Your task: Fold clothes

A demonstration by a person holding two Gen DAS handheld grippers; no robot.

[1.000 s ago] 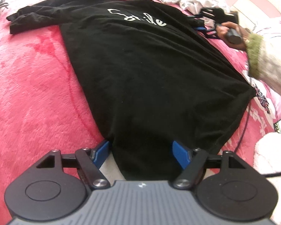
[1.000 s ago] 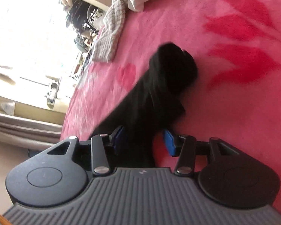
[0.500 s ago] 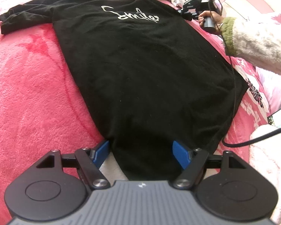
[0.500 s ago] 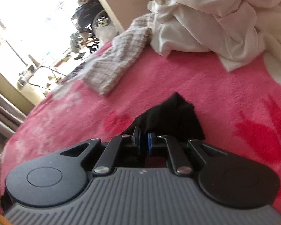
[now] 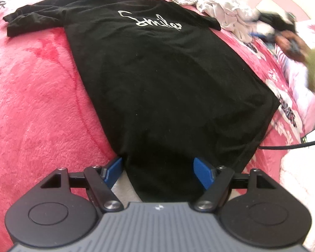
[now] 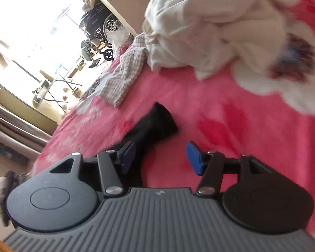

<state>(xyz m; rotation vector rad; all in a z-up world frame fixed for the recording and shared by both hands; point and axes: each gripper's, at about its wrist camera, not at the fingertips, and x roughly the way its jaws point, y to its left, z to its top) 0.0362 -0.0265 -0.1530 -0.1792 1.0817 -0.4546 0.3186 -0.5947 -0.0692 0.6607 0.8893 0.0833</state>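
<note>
A black T-shirt (image 5: 161,79) lies spread flat, front up, on a pink plush blanket (image 5: 35,88) that covers the bed. White cursive lettering (image 5: 150,20) crosses its chest. In the left wrist view the collar end points toward twelve o'clock and the hem toward six. One short sleeve (image 5: 31,20) stretches out flat toward ten o'clock; the other sleeve (image 6: 157,124) ends at about one o'clock, and in the right wrist view it rests on the blanket as a dark tongue of cloth. The fabric looks smooth across the body, with slight rippling along the hem.

The left gripper (image 5: 157,168) sits at six o'clock with its blue pads spread wide; the hem corner lies between them, but the pads do not press on it. The right gripper (image 6: 160,154) is opening, its jaws apart above the blanket, with the sleeve cloth running beside its left pad and nothing pinched. From the left wrist view that gripper and the person's hand (image 5: 292,42) are a blur at two o'clock.

A heap of white clothes (image 6: 210,21) and a grey checked cloth (image 6: 124,77) lie beyond the sleeve. A black cable (image 5: 292,146) trails at three o'clock.
</note>
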